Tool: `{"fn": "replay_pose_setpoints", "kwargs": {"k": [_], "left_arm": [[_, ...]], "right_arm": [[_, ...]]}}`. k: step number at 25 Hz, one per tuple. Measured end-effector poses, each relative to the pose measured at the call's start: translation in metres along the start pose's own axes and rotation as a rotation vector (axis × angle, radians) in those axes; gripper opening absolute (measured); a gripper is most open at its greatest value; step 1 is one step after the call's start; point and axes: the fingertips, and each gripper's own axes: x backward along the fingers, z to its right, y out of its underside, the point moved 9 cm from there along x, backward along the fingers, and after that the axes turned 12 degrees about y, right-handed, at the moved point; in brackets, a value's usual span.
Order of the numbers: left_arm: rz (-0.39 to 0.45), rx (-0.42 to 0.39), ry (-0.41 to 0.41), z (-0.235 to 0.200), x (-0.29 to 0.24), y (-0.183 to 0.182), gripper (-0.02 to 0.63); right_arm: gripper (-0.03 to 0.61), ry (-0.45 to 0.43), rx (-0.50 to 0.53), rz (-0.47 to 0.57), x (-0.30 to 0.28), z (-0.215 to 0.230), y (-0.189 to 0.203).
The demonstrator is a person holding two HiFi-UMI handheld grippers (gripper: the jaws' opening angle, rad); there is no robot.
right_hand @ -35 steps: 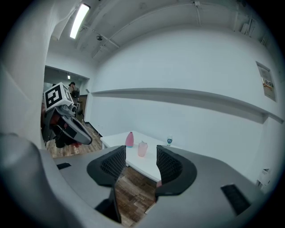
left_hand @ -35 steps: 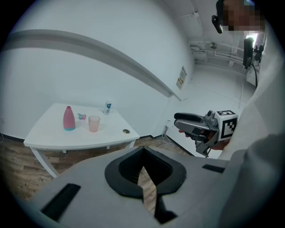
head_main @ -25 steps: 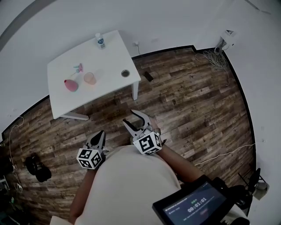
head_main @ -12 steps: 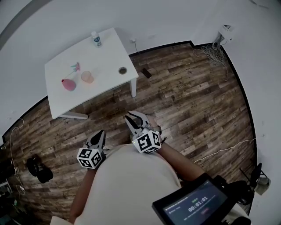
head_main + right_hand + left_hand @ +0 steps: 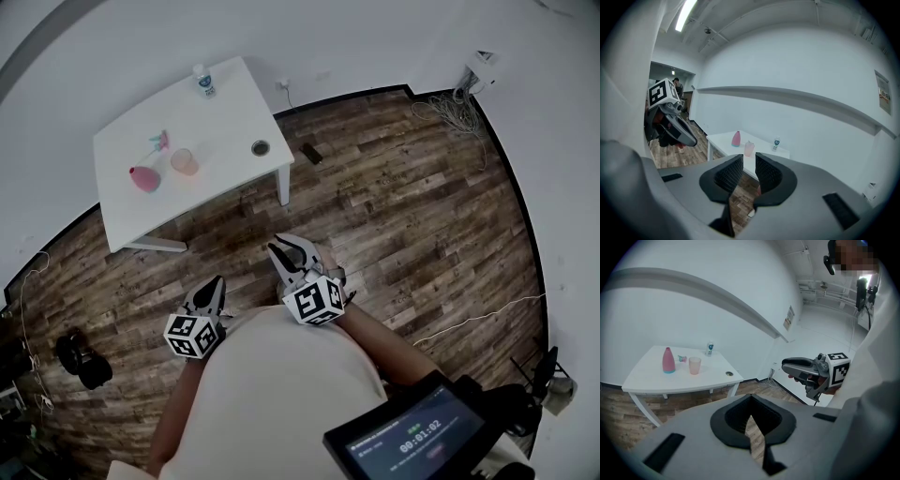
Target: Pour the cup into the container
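The person stands on the wooden floor [image 5: 412, 216], well back from the counter [image 5: 230, 108], with both grippers held close in front of the body. The left gripper [image 5: 214, 287] has its jaws pressed together, with nothing between them. The right gripper [image 5: 289, 251] is likewise closed down to a thin slit and carries nothing. Both point toward the counter and slightly downward.

Between the person and the counter lies bare floor, with a small dark object [image 5: 312, 154] just off the counter's right near corner.

On the counter, a small round object [image 5: 260, 147] sits by the right near corner. The cup [image 5: 185, 161], translucent and pinkish, stands upright near the middle of the counter. The pink container [image 5: 143, 177] stands just beside it toward the left edge, apart from it. Behind these two lies a small pink and teal item [image 5: 160, 142]. A small bottle [image 5: 202, 82] stands at the far corner, by the wall.
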Motion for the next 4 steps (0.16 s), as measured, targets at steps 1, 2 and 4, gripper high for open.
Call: {"fn": "replay_pose_setpoints", "kwargs": {"k": [1, 2, 4], "left_arm": [[0.0, 0.0, 0.0, 0.0008, -0.0003, -0.0004, 0.009], [0.0, 0.001, -0.001, 0.0019, -0.0004, -0.001, 0.009], [0.002, 0.002, -0.001, 0.0044, -0.0002, -0.0022, 0.009]], "right_arm": [[0.077, 0.001, -0.007, 0.001, 0.0006, 0.0017, -0.0011], [0.077, 0.003, -0.014, 0.002, 0.0014, 0.0038, -0.0024], [0.077, 0.011, -0.028, 0.004, 0.0032, 0.0087, -0.0051]]}}
